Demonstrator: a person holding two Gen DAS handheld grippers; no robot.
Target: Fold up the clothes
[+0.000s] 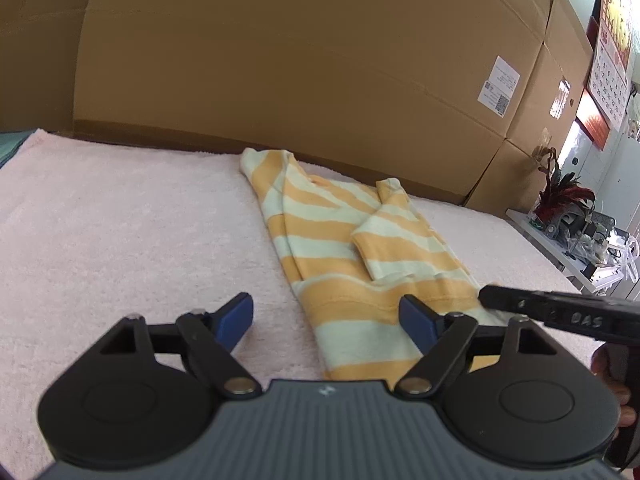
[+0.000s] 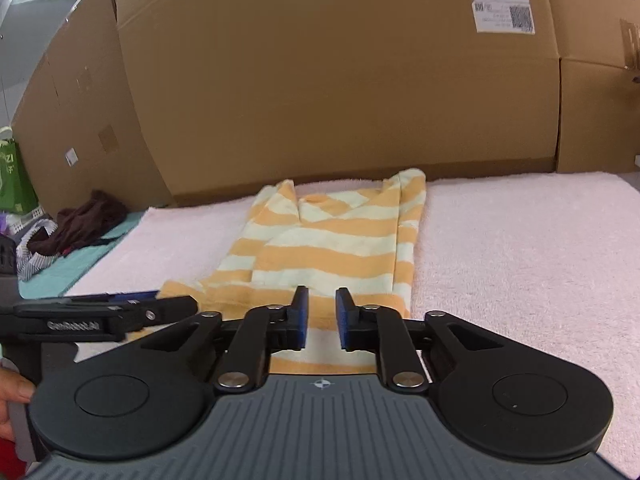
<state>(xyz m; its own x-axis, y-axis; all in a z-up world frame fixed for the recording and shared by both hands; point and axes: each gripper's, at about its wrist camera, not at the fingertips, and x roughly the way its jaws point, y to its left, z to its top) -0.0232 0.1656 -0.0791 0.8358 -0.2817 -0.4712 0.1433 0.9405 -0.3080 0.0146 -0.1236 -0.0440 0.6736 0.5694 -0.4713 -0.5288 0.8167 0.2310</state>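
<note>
An orange-and-cream striped shirt [image 1: 332,224] lies partly folded on a pink towel [image 1: 140,220], one sleeve turned in over its body. My left gripper [image 1: 326,316] stands wide open low over the towel. The shirt's near left edge lies between its blue pads [image 1: 236,320], untouched. In the right wrist view my right gripper [image 2: 322,308] hovers over the shirt's [image 2: 328,240] near hem, jaws almost together with a slim gap. Fabric shows through the gap and the pads [image 2: 300,320] are not pinching it. Each gripper shows from the side in the other view: the right [image 1: 486,298], the left [image 2: 180,302].
Tall cardboard boxes [image 1: 300,60] wall off the far edge of the towel [image 2: 520,260]. A heap of dark clothes [image 2: 88,220] lies on a teal cloth at the left. A cluttered shelf with a plant [image 1: 560,196] stands at the right. A hand [image 2: 12,392] holds the left gripper.
</note>
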